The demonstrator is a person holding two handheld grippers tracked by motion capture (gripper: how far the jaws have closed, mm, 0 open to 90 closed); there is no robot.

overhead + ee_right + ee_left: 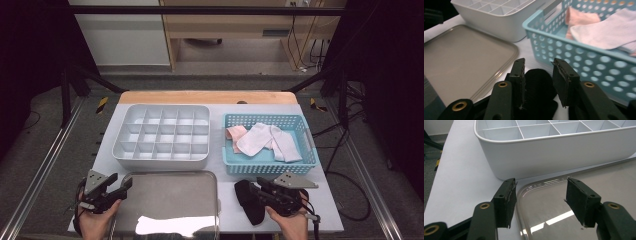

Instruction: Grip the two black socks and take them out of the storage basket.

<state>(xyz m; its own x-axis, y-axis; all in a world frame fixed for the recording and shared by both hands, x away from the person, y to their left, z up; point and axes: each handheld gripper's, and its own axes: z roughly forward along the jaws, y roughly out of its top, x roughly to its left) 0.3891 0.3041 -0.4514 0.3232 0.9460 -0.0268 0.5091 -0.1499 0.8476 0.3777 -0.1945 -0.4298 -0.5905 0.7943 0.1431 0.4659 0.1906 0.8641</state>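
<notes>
Right gripper (pixel 257 190) hovers with jaws partly apart, gripping nothing, just above the black sock (pixel 250 201). That sock lies flat on the white table (pixel 327 210) before the blue basket (pixel 270 168), long axis running near-to-far. Left gripper (pixel 125 184) gapes empty over the metal tray (pixel 170 200).

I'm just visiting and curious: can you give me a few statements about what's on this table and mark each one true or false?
1. The blue basket holds white and pink socks. True.
2. The white divided box is full of socks. False: its compartments are empty.
3. A black sock lies on the table in front of the basket. True.
4. The right gripper clamps the black sock. False: its jaws stand apart, the sock lying below them.
5. The left gripper is open over the metal tray's corner. True.
</notes>
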